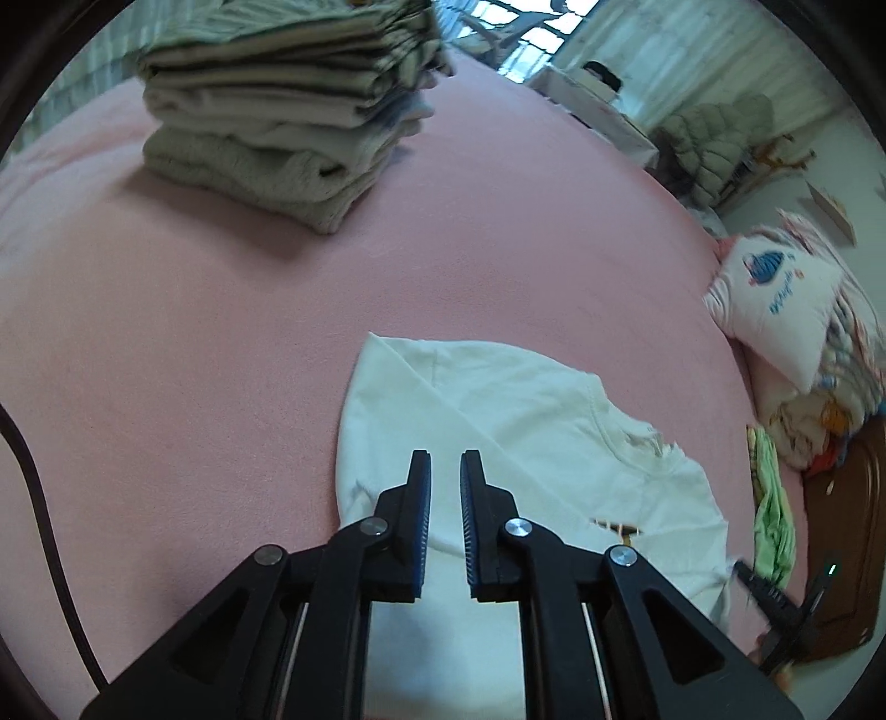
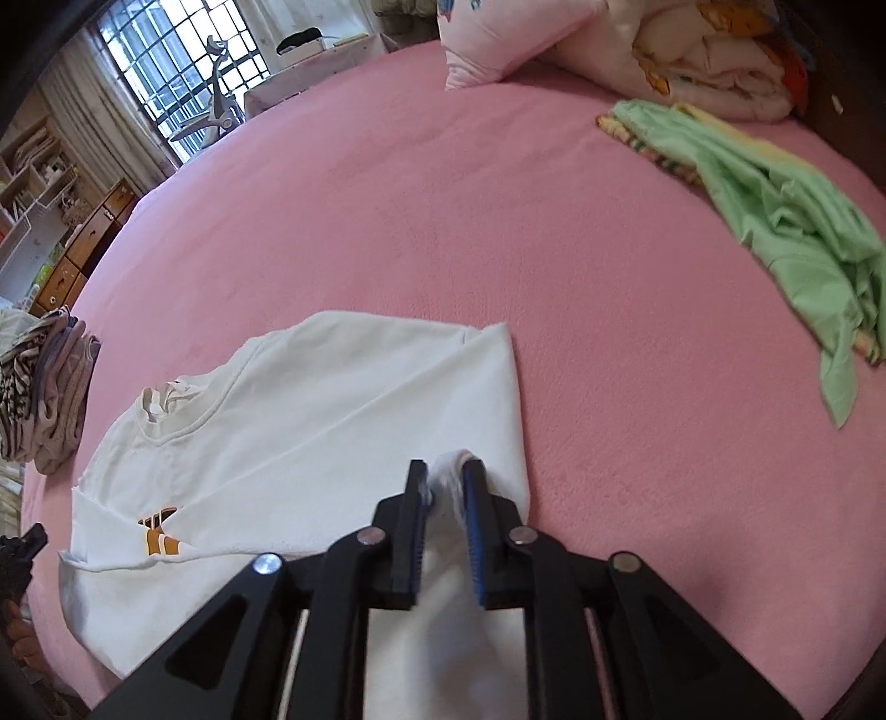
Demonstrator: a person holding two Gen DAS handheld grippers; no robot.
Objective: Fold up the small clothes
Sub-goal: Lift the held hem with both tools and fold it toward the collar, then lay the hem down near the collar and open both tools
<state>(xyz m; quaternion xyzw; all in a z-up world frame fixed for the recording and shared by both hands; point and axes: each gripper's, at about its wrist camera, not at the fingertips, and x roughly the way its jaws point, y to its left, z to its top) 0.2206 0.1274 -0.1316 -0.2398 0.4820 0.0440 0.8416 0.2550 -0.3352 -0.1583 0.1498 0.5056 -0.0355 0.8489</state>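
**Shirt half folded, right claw holding cloth**

Here the white shirt (image 2: 310,421) lies flat on the pink bed (image 2: 498,232), close to its near edge, with one side already turned in along a diagonal crease. The right gripper (image 2: 446,471) is closed to a narrow gap on a bunch of the shirt's cloth at its right side. The left gripper (image 1: 446,459) hovers over the shirt's left part, its jaws narrowly apart with nothing between them.

The step in hand looks like a side fold. Next, I judge, the right claw should carry its pinch across toward the collar, while the left takes the opposite edge or pins the cloth so it does not drag.

A stack (image 1: 288,111) of folded clothes sits toward the bed's far left, well apart. A green garment (image 2: 786,221) lies loose by the right edge, near a pillow (image 2: 515,39) and bundled bedding. Nothing stands in the fold's path.
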